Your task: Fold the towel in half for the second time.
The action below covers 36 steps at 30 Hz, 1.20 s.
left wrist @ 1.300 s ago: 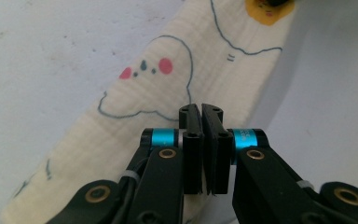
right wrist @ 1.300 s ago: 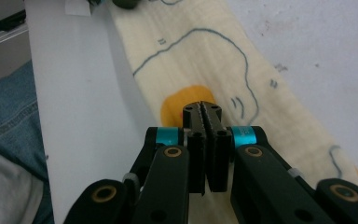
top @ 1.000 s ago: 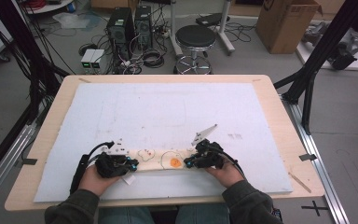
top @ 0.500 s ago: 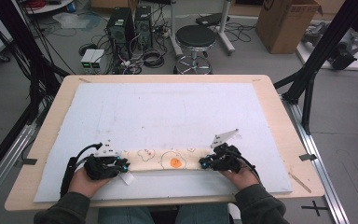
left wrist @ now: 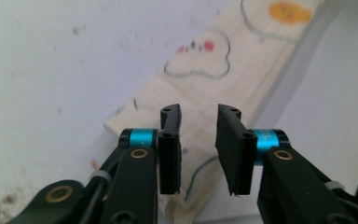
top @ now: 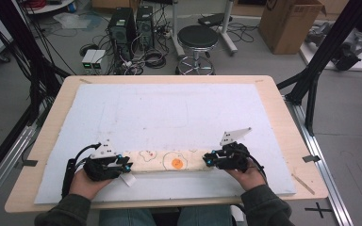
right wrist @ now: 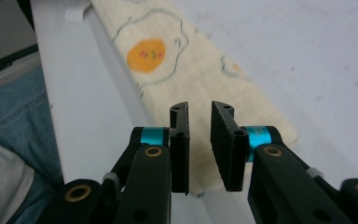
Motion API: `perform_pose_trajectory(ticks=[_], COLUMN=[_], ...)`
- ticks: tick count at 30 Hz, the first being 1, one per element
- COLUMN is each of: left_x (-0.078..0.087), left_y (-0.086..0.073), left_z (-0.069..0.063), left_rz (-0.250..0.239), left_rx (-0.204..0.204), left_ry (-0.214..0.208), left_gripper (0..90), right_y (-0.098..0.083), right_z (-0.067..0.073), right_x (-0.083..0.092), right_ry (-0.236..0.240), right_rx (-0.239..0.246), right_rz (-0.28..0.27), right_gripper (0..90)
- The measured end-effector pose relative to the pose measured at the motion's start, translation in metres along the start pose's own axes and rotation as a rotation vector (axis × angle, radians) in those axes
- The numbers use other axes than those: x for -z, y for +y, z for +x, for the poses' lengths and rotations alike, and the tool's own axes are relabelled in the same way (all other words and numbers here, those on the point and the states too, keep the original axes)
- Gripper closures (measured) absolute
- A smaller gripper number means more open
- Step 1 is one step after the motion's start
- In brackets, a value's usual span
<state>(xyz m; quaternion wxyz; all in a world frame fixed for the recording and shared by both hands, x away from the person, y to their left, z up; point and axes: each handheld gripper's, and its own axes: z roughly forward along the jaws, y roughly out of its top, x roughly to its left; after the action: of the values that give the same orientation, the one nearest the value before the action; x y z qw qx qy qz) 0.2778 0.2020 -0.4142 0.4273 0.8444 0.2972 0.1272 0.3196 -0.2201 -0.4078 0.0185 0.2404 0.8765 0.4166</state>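
Now | folded egg-print cloth [top: 169, 161] lies lower centre on white mat [top: 179, 113] | left gripper [top: 125, 165], right gripper [top: 207, 160] at its ends, jaws just opening, spread, nothing pinched | stool [top: 197, 37] beyond tabletop [top: 283, 122]

In front of you stands a light wooden table [top: 283, 101], its rim showing all round as a pale border. A large white sheet [top: 169, 113] covers nearly the whole top, faintly marked with smudges and thin drawn lines. On the sheet, near your edge and about midway between left and right, lies a long, narrow cream cloth [top: 167, 161], folded flat and running left to right, printed with fried eggs and small clouds. A small white tag [top: 128, 179] juts from its left end. At the near right corner, what may be a thin wooden stick [top: 302, 183] lies on the bare wood.
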Motion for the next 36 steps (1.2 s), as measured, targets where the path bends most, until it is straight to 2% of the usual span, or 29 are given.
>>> perform_pose_trajectory(ticks=[2,5,7,8,12,13,18,22,25,29,36], left_x=[0.0,-0.006,-0.011,-0.014,-0.018,-0.019,-0.019,-0.02,-0.02,-0.019,-0.016], left_y=[0.007,0.01,0.007,0.005,-0.003,-0.005,-0.007,-0.007,-0.009,-0.011,-0.01], left_z=[0.001,0.006,0.01,0.011,0.013,0.014,0.014,0.013,0.012,0.011,0.011], left_rz=[-0.014,0.014,0.046,0.061,0.111,0.11,0.123,0.124,0.115,0.106,0.1], left_rx=[-0.002,-0.001,0.008,0.013,0.019,0.026,0.016,0.007,0.002,0.003,0.003], left_ry=[0.016,0.039,0.042,0.043,0.039,0.037,0.04,0.045,0.051,0.053,0.047], left_gripper=[61.9,54.9,54.0,54.0,53.4,52.7,52.9,52.5,52.7,52.8,52.3], right_y=[0.007,0.011,0.011,0.01,0.003,0.0,-0.009,-0.013,-0.017,-0.019,-0.02], right_z=[-0.003,-0.011,-0.014,-0.014,-0.013,-0.013,-0.012,-0.009,-0.01,-0.009,-0.009], right_x=[0.001,-0.005,-0.012,-0.016,-0.025,-0.026,-0.027,-0.027,-0.027,-0.027,-0.027], right_ry=[-0.031,-0.044,-0.051,-0.063,-0.071,-0.074,-0.081,-0.102,-0.091,-0.101,-0.095], right_rx=[0.002,-0.017,-0.025,-0.013,0.001,0.004,0.012,0.067,0.067,0.09,0.073], right_rz=[-0.013,-0.007,0.039,0.055,0.089,0.1,0.085,0.074,0.049,0.041,0.029], right_gripper=[69.4,63.4,59.2,58.4,53.1,52.5,49.0,48.8,48.7,48.2,46.4])
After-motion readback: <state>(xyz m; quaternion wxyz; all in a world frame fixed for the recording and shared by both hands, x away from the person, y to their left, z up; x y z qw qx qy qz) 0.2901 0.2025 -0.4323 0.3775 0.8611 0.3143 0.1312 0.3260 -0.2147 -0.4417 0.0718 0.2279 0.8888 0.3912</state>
